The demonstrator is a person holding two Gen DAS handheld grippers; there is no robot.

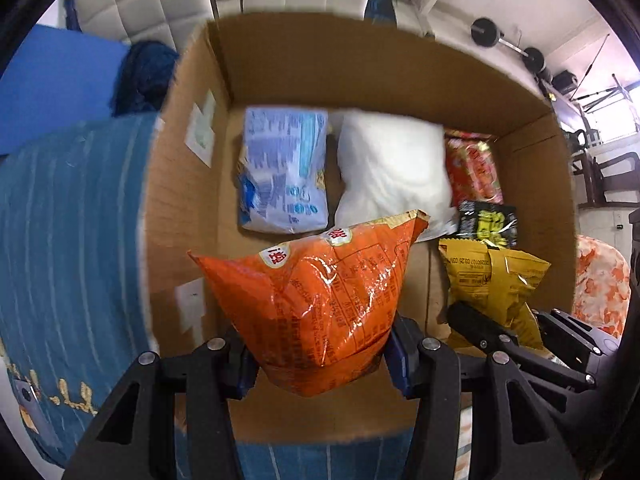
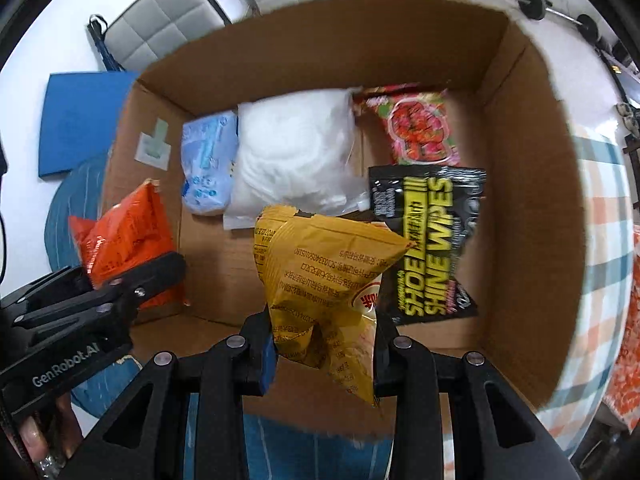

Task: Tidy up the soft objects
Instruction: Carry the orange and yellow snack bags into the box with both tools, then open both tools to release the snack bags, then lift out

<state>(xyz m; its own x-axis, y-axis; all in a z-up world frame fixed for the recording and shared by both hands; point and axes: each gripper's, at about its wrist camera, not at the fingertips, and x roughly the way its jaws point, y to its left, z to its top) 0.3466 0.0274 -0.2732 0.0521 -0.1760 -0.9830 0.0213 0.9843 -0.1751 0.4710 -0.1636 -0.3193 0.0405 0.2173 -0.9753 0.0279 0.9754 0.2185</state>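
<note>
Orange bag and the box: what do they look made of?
Orange bag: thin glossy plastic film, judging by sharp creases and bright glare streaks; the left gripper pinches it and it buckles. Box: brown corrugated cardboard, matte, with a raw cut edge along the rim.

Yellow snack bag (image 2: 324, 296) over cardboard box (image 2: 536, 216)
</note>
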